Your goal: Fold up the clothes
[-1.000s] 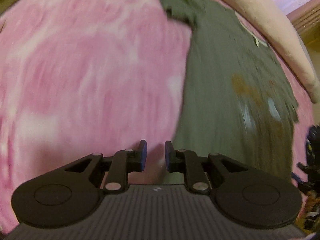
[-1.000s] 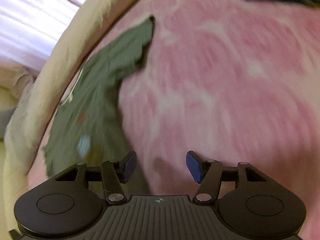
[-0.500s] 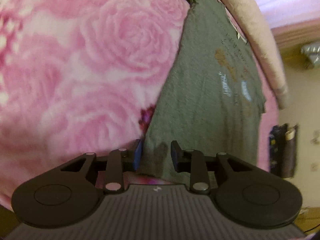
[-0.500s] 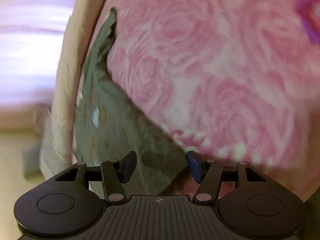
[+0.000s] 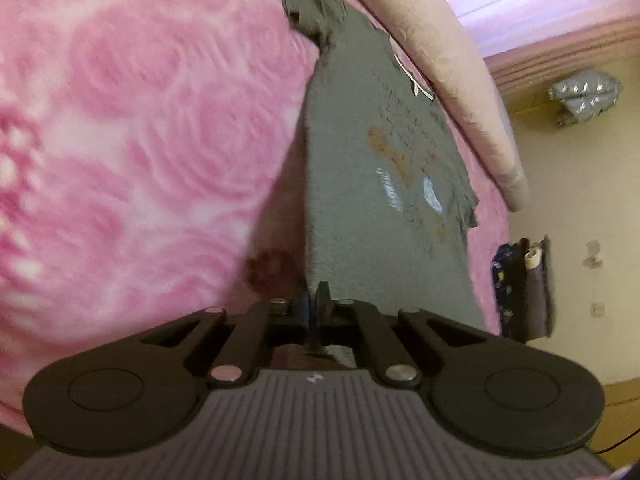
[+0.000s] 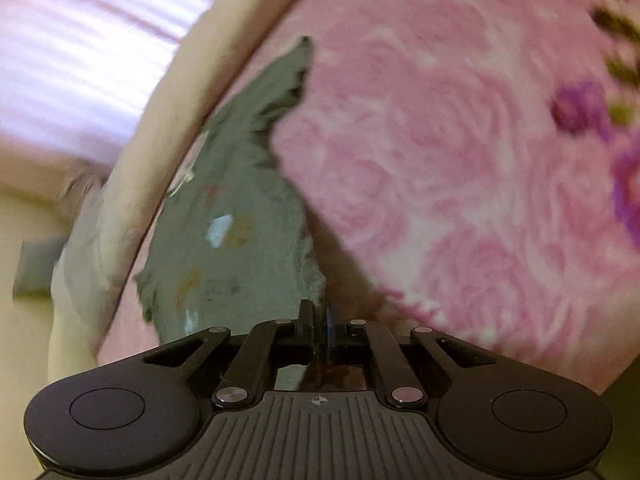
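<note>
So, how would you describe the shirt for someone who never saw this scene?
Look at the pink rose-patterned blanket. Along its edge, beside a long beige bolster, lies a grey-green T-shirt. It is the only dull, flat garment there, with a faded orange and white print on its front.

A grey-green T-shirt lies spread face up on the pink rose-patterned blanket, running from the bottom centre of the left wrist view up toward the top centre. Its front carries a faded print of small lettering, orange-brown patches and pale blue-white marks, blurred too much to read. One short sleeve sticks out at the top of that view, the other at the right edge. A white label shows at the neck, close to the beige bolster. In the right wrist view the T-shirt fills the lower left, its near hem corners lifted and slightly rumpled off the blanket.
</note>
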The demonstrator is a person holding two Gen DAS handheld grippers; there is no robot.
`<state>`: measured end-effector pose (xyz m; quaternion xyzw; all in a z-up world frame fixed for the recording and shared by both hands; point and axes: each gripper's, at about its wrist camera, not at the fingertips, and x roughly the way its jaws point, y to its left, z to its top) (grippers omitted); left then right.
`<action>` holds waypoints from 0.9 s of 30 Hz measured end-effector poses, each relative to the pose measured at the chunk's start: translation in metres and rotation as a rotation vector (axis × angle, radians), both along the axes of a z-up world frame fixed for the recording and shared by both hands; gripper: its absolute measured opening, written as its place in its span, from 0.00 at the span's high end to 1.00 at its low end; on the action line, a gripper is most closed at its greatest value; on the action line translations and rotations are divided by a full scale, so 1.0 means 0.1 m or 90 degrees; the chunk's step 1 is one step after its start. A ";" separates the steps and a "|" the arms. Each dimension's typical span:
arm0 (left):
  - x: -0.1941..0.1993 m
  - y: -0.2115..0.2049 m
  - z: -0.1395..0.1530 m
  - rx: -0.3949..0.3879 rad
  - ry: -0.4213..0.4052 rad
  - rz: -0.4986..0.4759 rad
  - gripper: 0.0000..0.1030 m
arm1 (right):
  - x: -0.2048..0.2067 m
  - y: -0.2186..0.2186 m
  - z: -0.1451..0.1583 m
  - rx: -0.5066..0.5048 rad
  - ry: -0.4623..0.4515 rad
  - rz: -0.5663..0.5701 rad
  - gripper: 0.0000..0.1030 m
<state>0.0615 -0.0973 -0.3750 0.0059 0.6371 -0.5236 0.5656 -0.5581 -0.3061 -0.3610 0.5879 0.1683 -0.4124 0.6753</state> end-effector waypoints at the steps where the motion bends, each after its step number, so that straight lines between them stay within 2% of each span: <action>1: 0.01 0.01 0.01 0.007 -0.013 -0.008 1.00 | 0.02 0.01 0.01 0.003 0.020 0.010 0.97; 3: -0.06 -0.03 -0.08 0.034 -0.039 -0.029 1.00 | 0.05 0.04 -0.06 0.017 0.063 0.021 0.97; 7: -0.32 -0.13 -0.37 0.101 -0.115 -0.081 0.99 | 0.21 0.08 -0.44 0.051 0.156 0.026 0.96; 10: -0.39 -0.09 -0.32 0.103 -0.152 -0.080 0.93 | 0.33 0.11 -0.43 0.030 0.208 0.048 0.96; 11: -0.41 -0.08 -0.29 0.111 -0.165 -0.085 0.93 | 0.36 0.12 -0.39 0.024 0.234 0.071 0.92; 12: -0.42 -0.09 -0.24 0.124 -0.183 -0.095 0.92 | 0.39 0.12 -0.36 0.025 0.263 0.091 0.72; 13: -0.42 -0.10 -0.19 0.135 -0.203 -0.104 0.90 | 0.43 0.11 -0.30 0.024 0.305 0.106 0.58; 14: -0.41 -0.12 -0.11 0.138 -0.225 -0.104 0.89 | 0.46 0.10 -0.23 0.010 0.353 0.105 0.38; 16: -0.39 -0.18 0.03 0.137 -0.268 -0.103 0.88 | 0.53 0.08 -0.05 -0.045 0.434 0.107 0.38; 17: -0.38 -0.24 0.10 0.116 -0.278 -0.098 0.88 | 0.60 0.07 0.05 -0.091 0.455 0.117 0.38; 19: -0.43 -0.43 0.15 0.076 -0.295 -0.091 0.88 | 0.83 -0.01 0.18 -0.180 0.450 0.157 0.38; 22: -0.56 -0.82 0.09 0.035 -0.315 -0.081 0.88 | 1.31 -0.19 0.14 -0.259 0.417 0.233 0.38; 25: -0.72 -1.17 -0.08 0.008 -0.307 -0.082 0.88 | 1.72 -0.29 -0.10 -0.288 0.400 0.281 0.38; 27: -0.84 -1.23 -0.18 0.020 -0.320 -0.109 0.88 | 1.90 -0.29 -0.30 -0.289 0.408 0.317 0.39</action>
